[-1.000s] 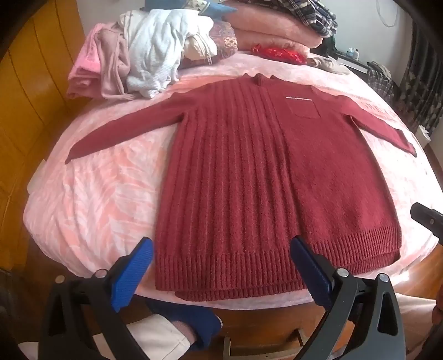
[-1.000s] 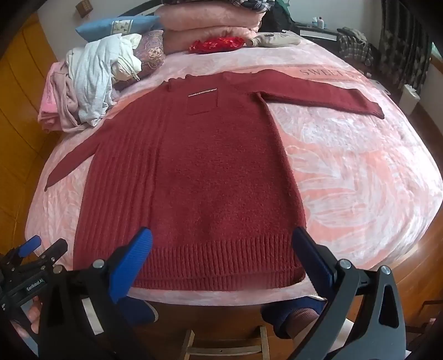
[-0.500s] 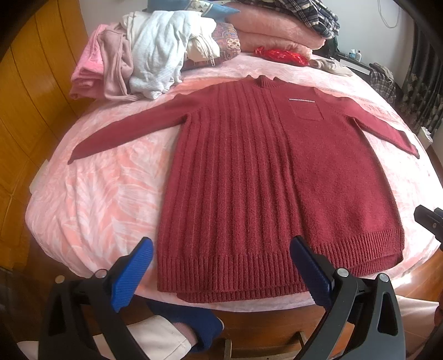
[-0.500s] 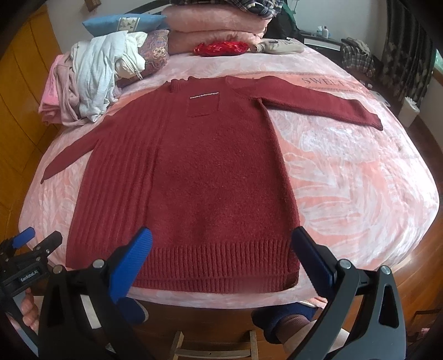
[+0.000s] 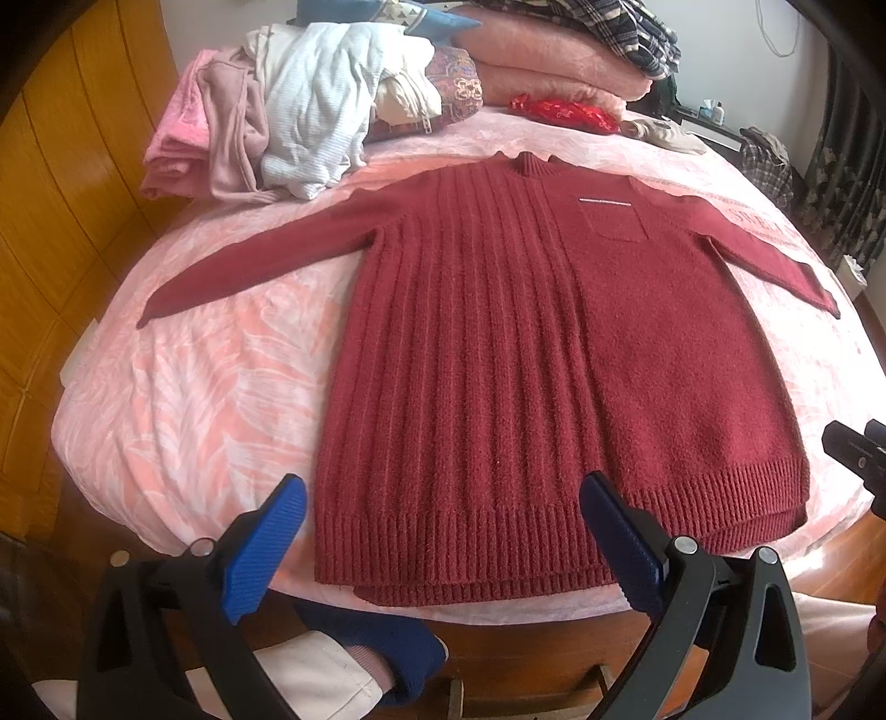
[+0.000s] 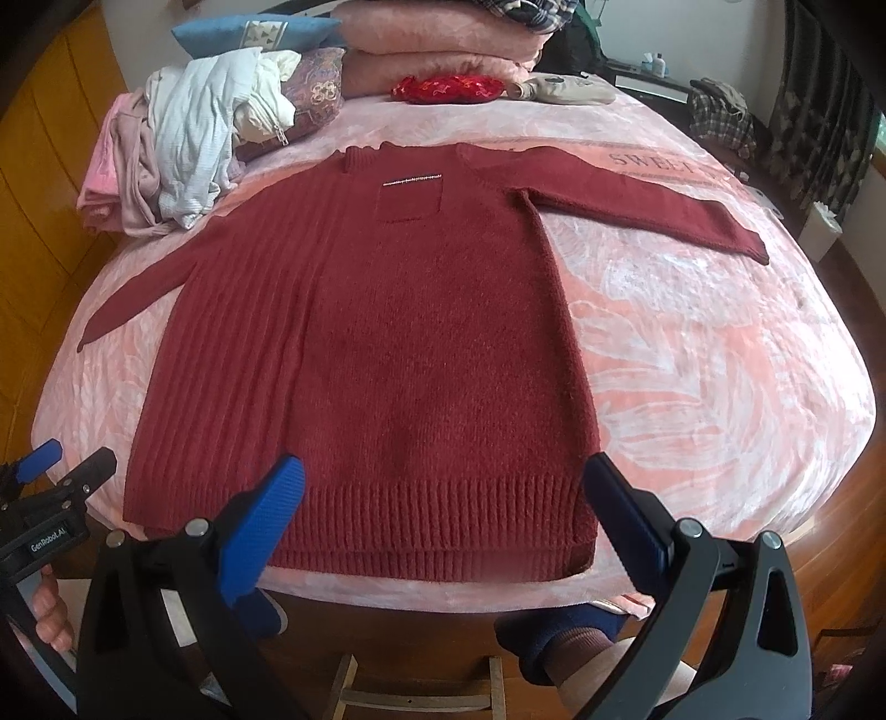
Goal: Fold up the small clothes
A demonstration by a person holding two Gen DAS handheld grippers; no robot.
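Both hand-held grippers hang released over the foot of the bed, gripping nothing. Left hand-held gripper (image 5: 437, 545) has its black plastic arms spread wide, and its ridged blue pads (image 5: 264, 545) frame the hem on the ribbed side. Right hand-held gripper (image 6: 440, 523) is spread the same way over the hem's other end, its blue pads (image 6: 626, 523) likewise clear of the cloth.

The sweater (image 5: 554, 354) lies flat, front up, in the middle of the bed (image 5: 188, 399), neck toward the far end and both sleeves stretched straight out. It is a dark red, fuzzy knit: one half of the front runs in broad lengthwise ribs, the other half is plain and nubbly. A square chest pocket (image 6: 412, 202) with a thin glittery strip along its top sits on the plain half. The hem (image 6: 421, 509) is a band of tighter ribbing lying at the bed's near edge.

The bed cover is soft pink fleece with a pale leaf pattern. At the far left corner a loose heap of clothes (image 5: 288, 122) slumps in white and pink folds. Beside it are stacked pink blankets (image 6: 437, 50), thick and plush, with a small shiny red pouch (image 6: 446, 88) in front.
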